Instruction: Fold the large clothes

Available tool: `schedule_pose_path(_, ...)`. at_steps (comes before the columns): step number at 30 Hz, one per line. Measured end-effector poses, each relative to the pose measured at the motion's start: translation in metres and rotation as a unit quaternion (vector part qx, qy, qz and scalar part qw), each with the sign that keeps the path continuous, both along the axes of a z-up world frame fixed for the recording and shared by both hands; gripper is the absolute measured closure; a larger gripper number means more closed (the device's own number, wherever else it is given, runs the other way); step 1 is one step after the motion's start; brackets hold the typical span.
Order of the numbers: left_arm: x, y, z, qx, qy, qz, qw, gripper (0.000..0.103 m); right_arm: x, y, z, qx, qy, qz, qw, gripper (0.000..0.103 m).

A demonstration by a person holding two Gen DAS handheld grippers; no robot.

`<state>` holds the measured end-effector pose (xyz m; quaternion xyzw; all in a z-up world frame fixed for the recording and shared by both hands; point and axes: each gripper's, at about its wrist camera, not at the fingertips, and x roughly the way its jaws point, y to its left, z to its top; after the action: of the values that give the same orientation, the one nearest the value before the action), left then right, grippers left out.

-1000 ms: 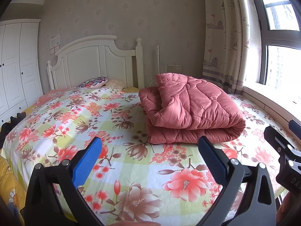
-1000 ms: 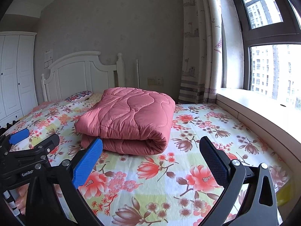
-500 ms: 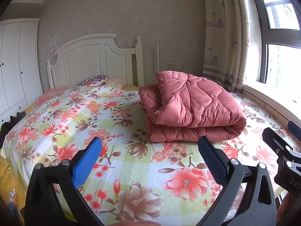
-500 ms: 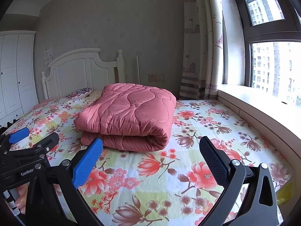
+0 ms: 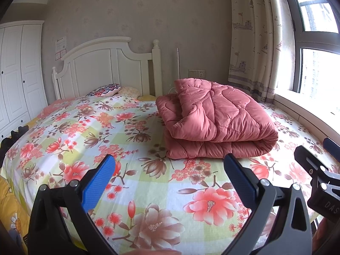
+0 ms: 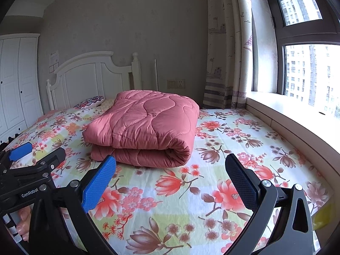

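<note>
Left wrist view: folded pink quilt (image 5: 214, 121) lies beyond both spread, empty tongs (image 5: 170, 174) (image 6: 171, 173).

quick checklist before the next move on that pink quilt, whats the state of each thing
1. Left gripper open and empty: ok.
2. Right gripper open and empty: ok.
3. Pink quilted comforter folded into a stack on the floral bedsheet: ok.
4. Comforter edges aligned: not ok, the upper layer's corner bunches unevenly in the left view.
5. Both grippers clear of the comforter: ok, neither touches it.
6. Far side of the fold: cannot tell, hidden.
</note>
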<state>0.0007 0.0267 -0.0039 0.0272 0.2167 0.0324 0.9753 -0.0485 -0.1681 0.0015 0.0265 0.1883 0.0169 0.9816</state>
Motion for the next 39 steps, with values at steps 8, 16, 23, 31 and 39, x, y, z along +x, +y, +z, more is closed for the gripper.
schedule_pose_path(8, 0.0, 0.001, -0.002, 0.0, 0.002, -0.001, 1.0, 0.002, 0.001, 0.0, -0.003, 0.001, 0.006, 0.002, 1.0, 0.004)
schedule_pose_path(16, -0.001, 0.002, -0.004, 0.001, 0.005, -0.002, 1.0, 0.002, 0.003, 0.001, -0.004, 0.001, 0.012, 0.002, 1.0, 0.004)
schedule_pose_path(23, -0.001, 0.002, -0.005, 0.002, 0.007, -0.005, 1.0, 0.002, 0.003, 0.001, -0.006, 0.001, 0.013, 0.003, 1.0, 0.004)
schedule_pose_path(31, 0.0, 0.004, -0.006, 0.001, 0.009, -0.003, 1.0, 0.002, 0.003, 0.002, -0.009, 0.0, 0.017, 0.004, 1.0, 0.004)
schedule_pose_path(39, 0.007, 0.0, -0.012, 0.007, 0.019, -0.018, 0.9996, 0.002, 0.007, 0.004, -0.016, -0.004, 0.028, 0.01, 1.0, 0.004)
